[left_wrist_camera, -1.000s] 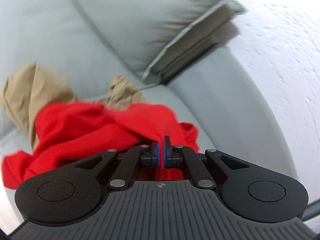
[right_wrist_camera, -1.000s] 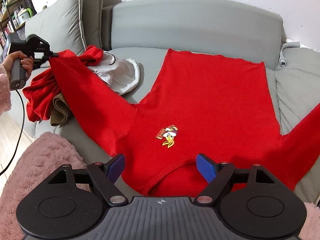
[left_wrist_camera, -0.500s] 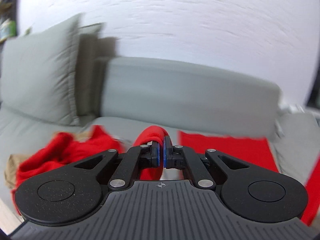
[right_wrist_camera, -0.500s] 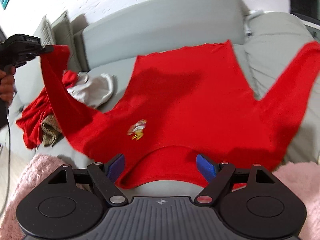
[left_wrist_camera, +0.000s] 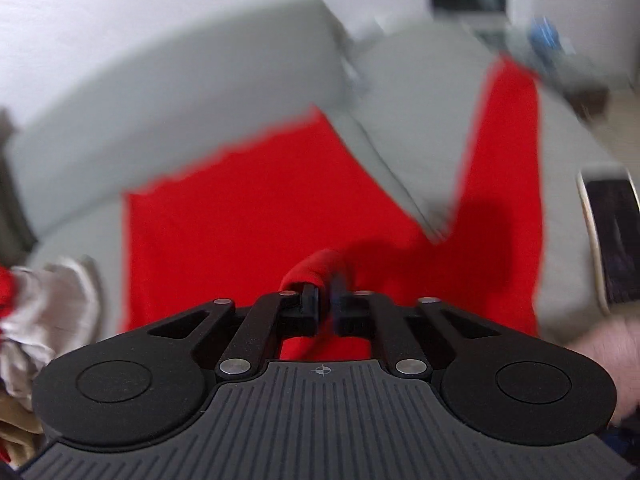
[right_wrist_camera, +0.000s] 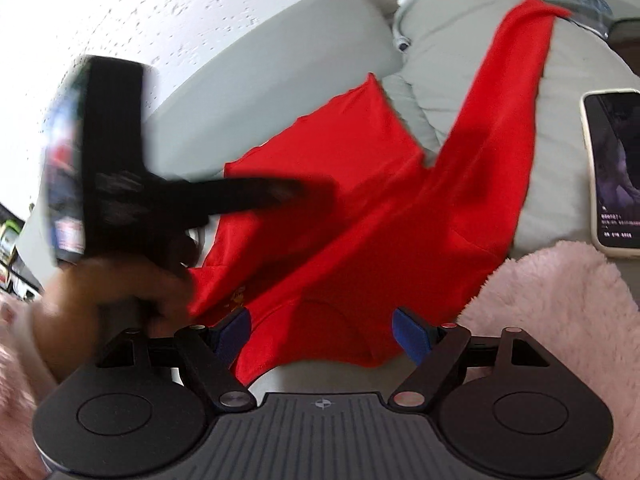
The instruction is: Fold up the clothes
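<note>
A red sweatshirt (left_wrist_camera: 248, 232) lies spread on the grey sofa (left_wrist_camera: 180, 92), its collar nearest me. My left gripper (left_wrist_camera: 326, 300) hangs over the shirt's body; its jaws are opening, a narrow gap shows, and the left sleeve's cuff (left_wrist_camera: 316, 268) still rests at the tips. The right wrist view shows that left gripper (right_wrist_camera: 296, 192) as a blurred black tool crossing the sweatshirt (right_wrist_camera: 360, 220), held by a hand (right_wrist_camera: 120, 288). My right gripper (right_wrist_camera: 322, 328) stands open just above the collar with nothing gripped. The other sleeve (right_wrist_camera: 508, 112) runs up over a cushion.
A phone (right_wrist_camera: 616, 172) lies on the seat at the right. A white garment (left_wrist_camera: 48, 312) and a tan one (left_wrist_camera: 16, 420) sit in a pile at the left. Pink fluffy fabric (right_wrist_camera: 560, 312) borders the sofa's front edge.
My left gripper swept from the pile at the left across over the shirt's body, carrying the sleeve, and its jaws have parted. The right gripper rolled and shifted, still open over the collar.
</note>
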